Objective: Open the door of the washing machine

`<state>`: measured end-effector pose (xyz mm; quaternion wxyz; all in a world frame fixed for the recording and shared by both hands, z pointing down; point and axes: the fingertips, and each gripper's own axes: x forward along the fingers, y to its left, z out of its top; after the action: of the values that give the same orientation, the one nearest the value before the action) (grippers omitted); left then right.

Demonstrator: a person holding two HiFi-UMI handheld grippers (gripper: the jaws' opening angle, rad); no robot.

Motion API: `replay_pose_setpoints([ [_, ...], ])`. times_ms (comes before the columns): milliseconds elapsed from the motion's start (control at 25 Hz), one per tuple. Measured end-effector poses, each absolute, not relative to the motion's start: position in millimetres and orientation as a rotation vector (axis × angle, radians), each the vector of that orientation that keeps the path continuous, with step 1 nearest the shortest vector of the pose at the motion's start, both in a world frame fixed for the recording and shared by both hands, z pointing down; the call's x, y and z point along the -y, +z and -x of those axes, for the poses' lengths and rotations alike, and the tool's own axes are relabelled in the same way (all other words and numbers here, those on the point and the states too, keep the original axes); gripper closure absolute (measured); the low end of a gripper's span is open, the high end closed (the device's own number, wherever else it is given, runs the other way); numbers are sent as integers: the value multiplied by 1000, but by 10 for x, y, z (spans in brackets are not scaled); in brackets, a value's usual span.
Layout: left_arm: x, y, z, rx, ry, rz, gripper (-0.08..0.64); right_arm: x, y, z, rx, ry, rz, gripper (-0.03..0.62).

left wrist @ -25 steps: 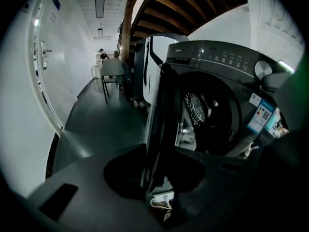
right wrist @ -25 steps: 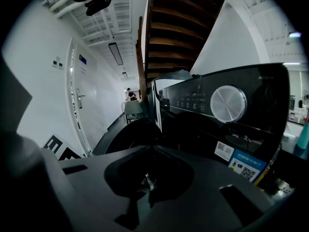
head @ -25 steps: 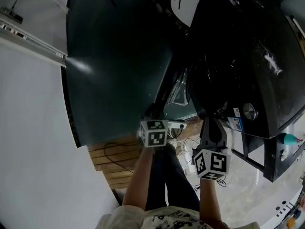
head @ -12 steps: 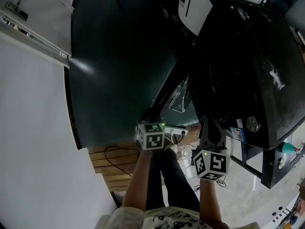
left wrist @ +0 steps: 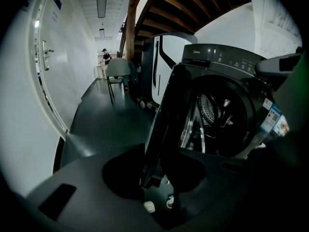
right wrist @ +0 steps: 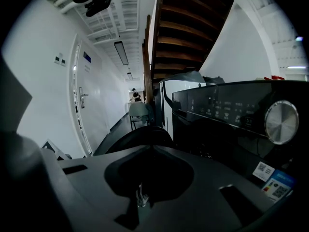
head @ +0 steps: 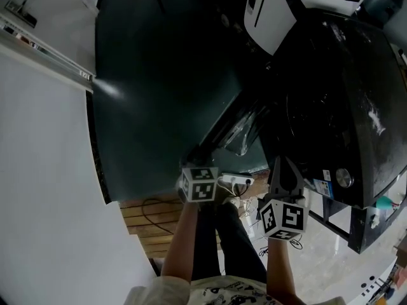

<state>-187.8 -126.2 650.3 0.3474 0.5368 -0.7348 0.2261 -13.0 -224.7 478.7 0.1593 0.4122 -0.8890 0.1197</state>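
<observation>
Over the last second the left tool (left wrist: pixel 157 174) drew back toward 6 o'clock, clamped on the free edge of the door (left wrist: pixel 166 110). The door has swung wider and the drum (left wrist: pixel 219 108) is exposed. Judged: opening nearly done. Right tool (right wrist: pixel 153 151) is closed on nothing, idle at 5 o'clock. Washing machine (head: pixel 346 100) at 2 o'clock. Dark glossy floor (head: pixel 159 75) — white wall (head: pixel 44 183) at 9 o'clock.

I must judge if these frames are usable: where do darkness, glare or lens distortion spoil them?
Head view: underexposed, the washing machine almost black, one glare streak on the floor. Left gripper view: fisheye bending, black corners, door edge between the jaws in deep shadow. Right gripper view: bright wall, dark jaws, knob glinting.
</observation>
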Motion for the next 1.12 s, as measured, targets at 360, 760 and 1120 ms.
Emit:
replay_pose_setpoints([
  [360,1306,6490,2321,1907,599,-1446,460,2245,4812,495,2530,326,-1187,573],
  [760,1398,6481,2754,1884,606,-1506,460,2223,4895,911,2525,328,-1170,574],
  [1120,1502,6478,3049,1886,617,-1543,460,2261,4997,1190,2521,339,-1136,574],
])
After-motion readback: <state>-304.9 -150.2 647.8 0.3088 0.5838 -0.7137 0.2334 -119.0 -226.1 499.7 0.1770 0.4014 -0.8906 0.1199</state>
